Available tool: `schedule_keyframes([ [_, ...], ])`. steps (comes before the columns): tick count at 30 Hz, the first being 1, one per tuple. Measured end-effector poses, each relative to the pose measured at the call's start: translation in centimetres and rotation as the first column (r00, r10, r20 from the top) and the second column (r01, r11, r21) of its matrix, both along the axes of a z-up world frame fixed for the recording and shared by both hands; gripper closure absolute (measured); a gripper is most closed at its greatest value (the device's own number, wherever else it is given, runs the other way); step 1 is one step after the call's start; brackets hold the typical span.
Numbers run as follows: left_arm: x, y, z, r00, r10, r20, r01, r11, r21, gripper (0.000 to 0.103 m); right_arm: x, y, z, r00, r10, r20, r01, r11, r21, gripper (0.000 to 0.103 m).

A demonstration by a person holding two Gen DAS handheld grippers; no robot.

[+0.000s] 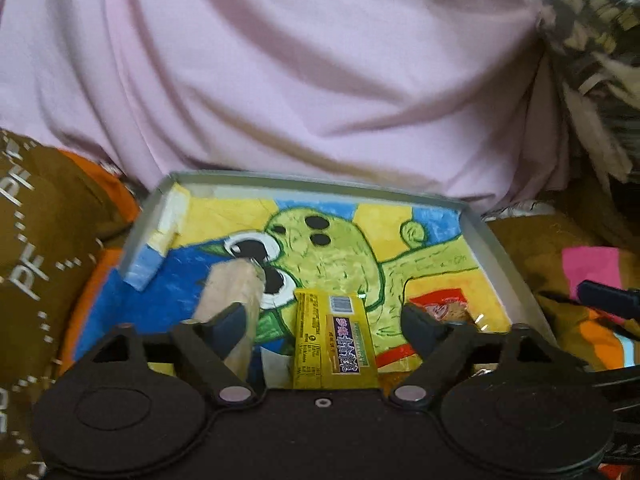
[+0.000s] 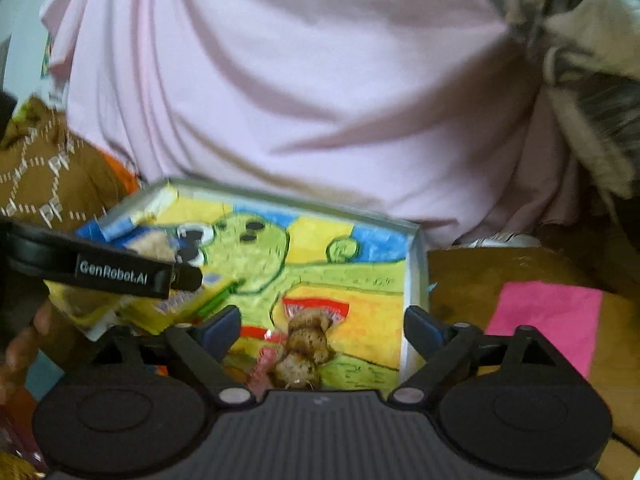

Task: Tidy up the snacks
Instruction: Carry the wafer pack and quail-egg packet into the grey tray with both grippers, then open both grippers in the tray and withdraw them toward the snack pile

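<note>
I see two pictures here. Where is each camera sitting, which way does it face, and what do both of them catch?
Left wrist view: sits on the left tool, looking along its open fingers into the painted tray at a yellow snack packet; the right tool's fingertip pokes in at the right edge.
Right wrist view: sits on the right tool, looking at a clear packet of brown snacks; the left tool and a hand show.
Shared: tray, yellow packet, brown snacks, pink cloth.
</note>
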State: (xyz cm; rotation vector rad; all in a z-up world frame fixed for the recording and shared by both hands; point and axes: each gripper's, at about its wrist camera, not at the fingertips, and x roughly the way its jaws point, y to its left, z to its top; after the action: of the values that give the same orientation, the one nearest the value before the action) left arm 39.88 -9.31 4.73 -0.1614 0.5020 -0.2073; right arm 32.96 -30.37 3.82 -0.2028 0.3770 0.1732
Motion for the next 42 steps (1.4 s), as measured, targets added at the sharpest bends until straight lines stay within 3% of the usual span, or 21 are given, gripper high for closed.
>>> schedule_keyframes([
  [3,-1.9,0.7,0.9,0.999,0.017,0.035,-0.017,1.000,0.005,0.003,-1.7,-0.2,0.9,0.998,-0.001,0.060,-0.002,0.999,0.044,0.000],
  [6,-3.8,1.6,1.9,0.997,0.037,0.068,-0.036,0.999,-0.004,0.001,-3.3,-0.1,1.6,0.996,0.013,0.089,-0.019,0.998,0.059,0.000],
  [11,-7.2,3.4,3.5,0.991,0.083,0.103,-0.080,0.996,-0.033,0.001,-6.3,0.0,2.4,0.993,0.014,0.117,-0.024,0.996,0.089,0.000],
  [25,-18.3,5.7,5.4,0.967,0.174,0.184,-0.174,0.985,-0.016,0.001,-14.6,0.6,4.5,0.994,0.000,0.110,-0.018,0.986,0.165,0.000],
  [42,-27.4,7.8,3.5,0.963,0.200,0.183,-0.212,0.976,0.047,0.001,-21.6,3.6,3.6,0.995,0.063,0.080,-0.076,0.983,0.168,0.000],
])
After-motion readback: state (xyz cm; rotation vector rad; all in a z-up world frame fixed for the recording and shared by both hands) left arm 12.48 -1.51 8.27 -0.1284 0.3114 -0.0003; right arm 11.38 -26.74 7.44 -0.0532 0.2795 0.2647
